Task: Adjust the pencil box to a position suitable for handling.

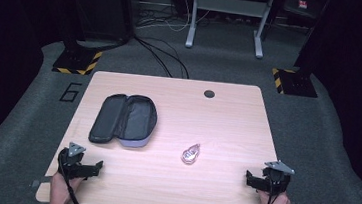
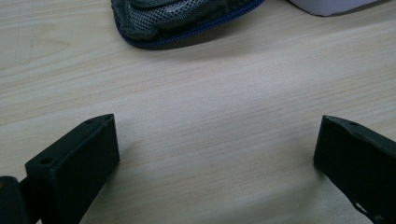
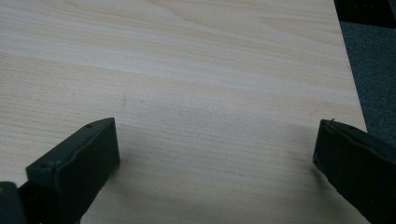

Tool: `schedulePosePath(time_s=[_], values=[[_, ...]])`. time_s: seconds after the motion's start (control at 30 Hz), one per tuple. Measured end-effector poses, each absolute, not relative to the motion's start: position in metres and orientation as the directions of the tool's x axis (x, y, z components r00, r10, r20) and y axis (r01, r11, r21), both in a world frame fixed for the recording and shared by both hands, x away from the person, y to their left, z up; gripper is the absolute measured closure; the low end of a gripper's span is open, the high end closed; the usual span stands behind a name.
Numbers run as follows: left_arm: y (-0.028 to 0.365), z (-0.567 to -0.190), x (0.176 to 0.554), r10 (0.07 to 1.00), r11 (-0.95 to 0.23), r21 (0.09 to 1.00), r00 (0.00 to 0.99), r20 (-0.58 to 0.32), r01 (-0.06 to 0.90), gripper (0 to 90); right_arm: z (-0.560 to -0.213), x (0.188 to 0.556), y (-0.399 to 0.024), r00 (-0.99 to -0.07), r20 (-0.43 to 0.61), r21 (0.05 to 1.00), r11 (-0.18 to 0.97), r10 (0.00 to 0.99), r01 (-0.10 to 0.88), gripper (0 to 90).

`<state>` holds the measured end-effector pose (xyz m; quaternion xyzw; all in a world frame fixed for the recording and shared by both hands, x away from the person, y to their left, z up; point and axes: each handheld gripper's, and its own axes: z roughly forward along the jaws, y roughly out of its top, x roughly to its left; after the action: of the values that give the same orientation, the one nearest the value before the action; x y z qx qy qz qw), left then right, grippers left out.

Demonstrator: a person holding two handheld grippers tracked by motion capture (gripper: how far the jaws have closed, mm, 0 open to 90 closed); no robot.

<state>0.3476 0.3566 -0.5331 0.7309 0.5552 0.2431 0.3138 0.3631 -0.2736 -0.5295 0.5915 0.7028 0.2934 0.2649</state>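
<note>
Open black pouch point(image 1: 124, 119) lying unzipped, clear packet point(image 1: 190, 154) mid-table, both well apart from released, empty left gripper point(image 1: 93, 166) and right gripper point(image 1: 251, 179), bare wooden table point(image 1: 227, 121) between.

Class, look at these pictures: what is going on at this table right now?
A person sits at a wooden table with a gripper in each hand. The left gripper and the right gripper rest near the table's front corners, jaws wide apart and holding nothing. An open dark pouch lies unzipped ahead of the left gripper, and a small clear wrapped item lies near the middle. Neither has been touched; the work looks about to begin.
</note>
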Motion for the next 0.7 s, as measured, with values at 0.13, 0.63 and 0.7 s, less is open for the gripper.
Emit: schedulePosePath(time_s=[0.13,0.63,0.7], values=[[0.356,-0.533,0.348,0.964,-0.186,0.729,0.265,0.007,0.659,0.0,-0.529,0.363,-0.274,-0.139,-0.013,0.721,0.106,0.99,0.685,0.0],[0.356,-0.533,0.348,0.964,-0.189,0.726,0.267,0.008,0.661,0.0,-0.51,0.353,-0.26,-0.158,0.074,0.731,0.055,0.985,0.68,0.1],[0.356,-0.532,0.348,0.963,-0.192,0.721,0.27,0.008,0.666,0.0,-0.506,0.353,-0.253,-0.168,0.082,0.733,0.055,0.982,0.678,0.1]])
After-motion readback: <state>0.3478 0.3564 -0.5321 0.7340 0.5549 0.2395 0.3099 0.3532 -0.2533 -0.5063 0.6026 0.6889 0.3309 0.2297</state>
